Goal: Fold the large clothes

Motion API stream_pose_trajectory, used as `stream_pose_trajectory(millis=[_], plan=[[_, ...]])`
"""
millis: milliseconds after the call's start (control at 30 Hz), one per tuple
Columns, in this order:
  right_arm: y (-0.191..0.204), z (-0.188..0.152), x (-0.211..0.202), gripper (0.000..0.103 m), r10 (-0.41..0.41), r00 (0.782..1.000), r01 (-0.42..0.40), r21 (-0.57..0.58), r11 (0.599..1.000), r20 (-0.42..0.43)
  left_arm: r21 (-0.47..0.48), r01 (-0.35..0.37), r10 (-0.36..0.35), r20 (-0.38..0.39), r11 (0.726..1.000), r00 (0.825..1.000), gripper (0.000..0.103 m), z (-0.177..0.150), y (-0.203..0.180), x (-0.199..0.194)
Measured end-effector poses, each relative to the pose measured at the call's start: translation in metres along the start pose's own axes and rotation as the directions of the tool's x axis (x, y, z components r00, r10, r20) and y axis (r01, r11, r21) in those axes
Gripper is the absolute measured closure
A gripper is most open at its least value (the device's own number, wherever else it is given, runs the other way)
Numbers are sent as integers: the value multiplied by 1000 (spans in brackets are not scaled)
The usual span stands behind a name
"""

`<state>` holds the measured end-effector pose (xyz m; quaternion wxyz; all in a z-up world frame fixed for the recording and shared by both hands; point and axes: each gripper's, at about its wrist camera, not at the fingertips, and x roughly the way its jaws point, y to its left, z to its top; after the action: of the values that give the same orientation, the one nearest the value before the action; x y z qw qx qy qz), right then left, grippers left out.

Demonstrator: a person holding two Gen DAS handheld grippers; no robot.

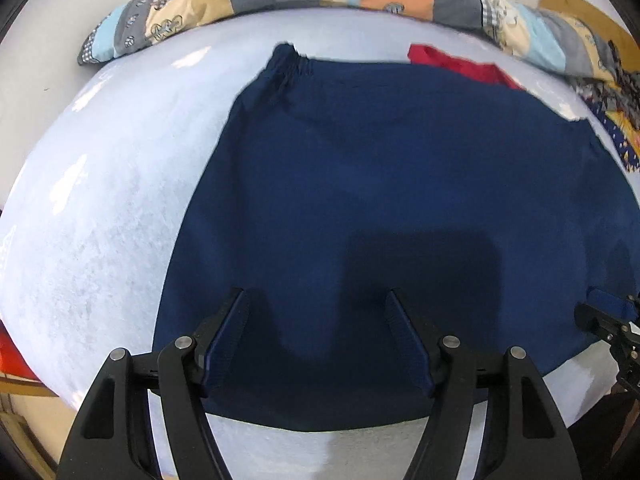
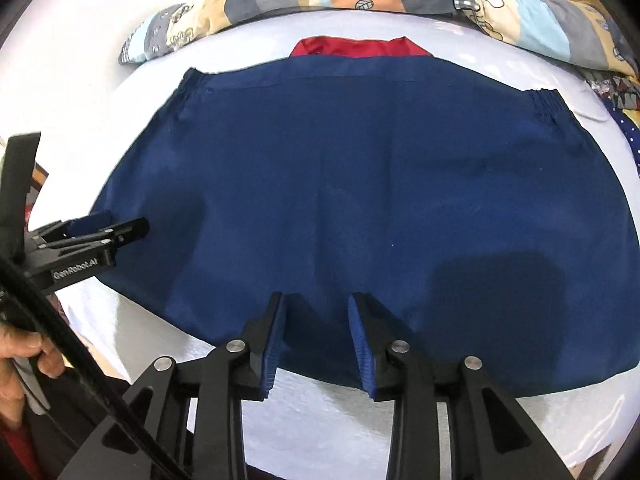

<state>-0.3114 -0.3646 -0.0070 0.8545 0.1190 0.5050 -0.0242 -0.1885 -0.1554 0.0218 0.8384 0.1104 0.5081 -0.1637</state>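
Navy cloth, the large garment (image 2: 360, 200), was spread flat on the pale bed sheet (image 1: 100, 220), seemingly readied for folding. The left gripper (image 1: 316, 300) was held wide apart above its near hem, the right gripper (image 2: 316, 300) partly parted; nothing was gripped.
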Motion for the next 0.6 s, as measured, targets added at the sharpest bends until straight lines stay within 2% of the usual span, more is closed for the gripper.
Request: stream_pose_trajectory(millis=[100, 167, 267, 333, 367, 433, 533, 600], plan=[[7, -2, -15, 68, -5, 999, 7, -39, 999, 49, -20, 9, -9, 41, 1000, 999, 33, -1, 4, -10], [13, -6, -16, 68, 15, 999, -12, -66, 998, 44, -13, -7, 7, 52, 1000, 999, 33, 0, 4, -11], [12, -10, -3, 67, 0, 1000, 0, -52, 999, 3, -2, -6, 6, 20, 1000, 1000, 33, 0, 0, -4], [8, -8, -1, 67, 14, 1000, -14, -31, 999, -9, 15, -11, 12, -18, 1000, 1000, 33, 3, -6, 7], [2, -5, -5, 67, 33, 999, -33, 0, 999, -6, 37, -35, 35, -12, 999, 999, 33, 3, -10, 7], [-6, 1, -14, 67, 45, 999, -45, 18, 999, 19, 68, -55, 54, 22, 996, 998, 33, 5, -17, 2], [-32, 13, -37, 67, -21, 996, 16, 59, 998, 85, 109, -85, 75, 92, 990, 993, 33, 6, -28, -9], [-59, 20, -49, 67, -50, 993, 36, 130, 991, 110, 143, -99, 78, 145, 985, 986, 33, 6, -37, -17]])
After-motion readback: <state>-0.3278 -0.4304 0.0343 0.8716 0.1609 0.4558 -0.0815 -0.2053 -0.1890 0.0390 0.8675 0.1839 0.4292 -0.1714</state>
